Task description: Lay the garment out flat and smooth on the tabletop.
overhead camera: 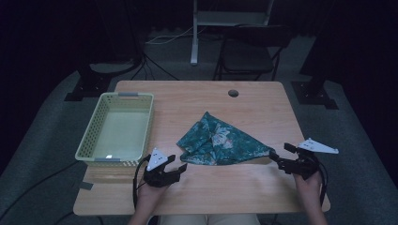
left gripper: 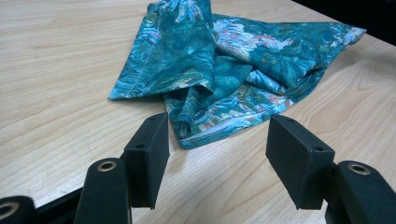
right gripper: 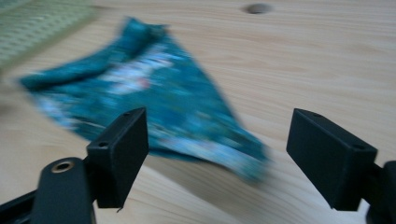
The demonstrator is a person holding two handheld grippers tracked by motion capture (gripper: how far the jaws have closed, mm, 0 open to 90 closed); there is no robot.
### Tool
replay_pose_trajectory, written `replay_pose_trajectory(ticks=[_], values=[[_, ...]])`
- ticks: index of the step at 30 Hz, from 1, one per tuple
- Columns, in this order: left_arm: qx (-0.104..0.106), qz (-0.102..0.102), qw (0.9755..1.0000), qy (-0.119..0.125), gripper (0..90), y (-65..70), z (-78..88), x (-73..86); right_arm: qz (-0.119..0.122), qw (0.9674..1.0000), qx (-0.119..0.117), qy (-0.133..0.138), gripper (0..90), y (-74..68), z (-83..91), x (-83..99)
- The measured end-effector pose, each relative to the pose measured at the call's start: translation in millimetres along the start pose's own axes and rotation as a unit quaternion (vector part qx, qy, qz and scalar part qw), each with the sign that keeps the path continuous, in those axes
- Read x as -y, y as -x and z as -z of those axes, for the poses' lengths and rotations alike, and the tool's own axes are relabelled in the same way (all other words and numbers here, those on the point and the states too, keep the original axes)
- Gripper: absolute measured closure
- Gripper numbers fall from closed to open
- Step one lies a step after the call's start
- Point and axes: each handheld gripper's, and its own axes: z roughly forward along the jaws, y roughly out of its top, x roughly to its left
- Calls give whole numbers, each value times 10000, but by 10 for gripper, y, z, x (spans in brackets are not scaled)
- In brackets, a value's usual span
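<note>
Two hands come in from the bottom edge of the high view, each holding a pair of tongs over the near part of the wooden surface (overhead camera: 211, 187). On the left, the left tongs (overhead camera: 180, 168) point toward the near left corner of a teal flowered cloth (overhead camera: 218, 140); their jaws stand apart, with nothing between them. From the left gripper view the left tongs (left gripper: 217, 140) sit just short of the cloth (left gripper: 233, 70), whose folded near edge lies on the wood between and a little beyond the two black jaws, not touched by either.

On the right, the right tongs (overhead camera: 278, 158) sit by the cloth's right-hand point. In the right gripper view these tongs (right gripper: 217, 144) are wide apart and grip nothing; the cloth (right gripper: 154, 102) shows blurred beyond them, its point reaching toward the gap between the jaws.

That cloth lies crumpled in a rough triangle near the middle of the surface, folded over itself, with a pale seam showing along its near edge. A pale green plastic basket (overhead camera: 96, 129) with perforated walls stands at the left side of the surface, well apart from the cloth. A round hole (overhead camera: 233, 93) is set in the wood near the far edge. Beyond the surface a dark chair (overhead camera: 248, 56) stands on the floor.
</note>
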Motion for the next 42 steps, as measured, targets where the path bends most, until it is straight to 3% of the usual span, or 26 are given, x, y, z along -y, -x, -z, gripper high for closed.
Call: replay_pose_trajectory(ticks=[2,5,8,10,13,16,20,23,24,27,29,34,37,39,42], values=[[-70,-48,10000,-40,407,4,-22,-2,123,9984,-547,-33,152,-110,-66,-100],[-105,-105,9998,-119,407,28,-51,-11,174,9912,-1301,-147,136,-291,-233,-197],[-101,-171,9997,-140,407,61,-51,-12,503,9854,-1543,-508,144,-503,-458,-241],[-99,-212,9996,-144,407,68,-46,-9,925,9832,-1392,-736,215,-660,-600,-247],[-72,-180,9997,-146,407,66,-48,8,1351,9748,-1435,-1043,279,-844,-820,-257],[-83,-188,9996,-184,407,66,-56,28,1796,9674,-1273,-1254,313,-996,-1018,-271],[-64,-185,9996,-190,407,67,-51,34,2095,9574,-1136,-1630,386,-1069,-1269,-265],[-62,-183,9997,-163,407,59,-32,29,2293,9458,-1089,-2024,470,-1087,-1394,-198],[-52,-171,9997,-155,407,55,-25,27,2387,9449,-998,-2006,495,-1095,-1397,-175],[-42,-156,9998,-140,407,45,-16,12,2364,9433,-1117,-2044,635,-1083,-1356,-186],[-33,-138,9998,-138,407,48,-12,2,2372,9402,-1264,-2090,689,-1094,-1314,-171],[-14,-112,9999,-122,407,55,1,-3,2560,9291,-1514,-2199,795,-1144,-1146,-80],[-1,-115,9998,-165,407,65,-4,7,2502,9253,-1800,-2208,821,-1143,-1023,-1],[15,-156,9997,-188,407,80,-11,8,2502,9200,-2019,-2243,828,-1144,-938,52],[30,-137,9997,-213,407,100,-31,-10,2526,9061,-2445,-2354,829,-1163,-815,129]])
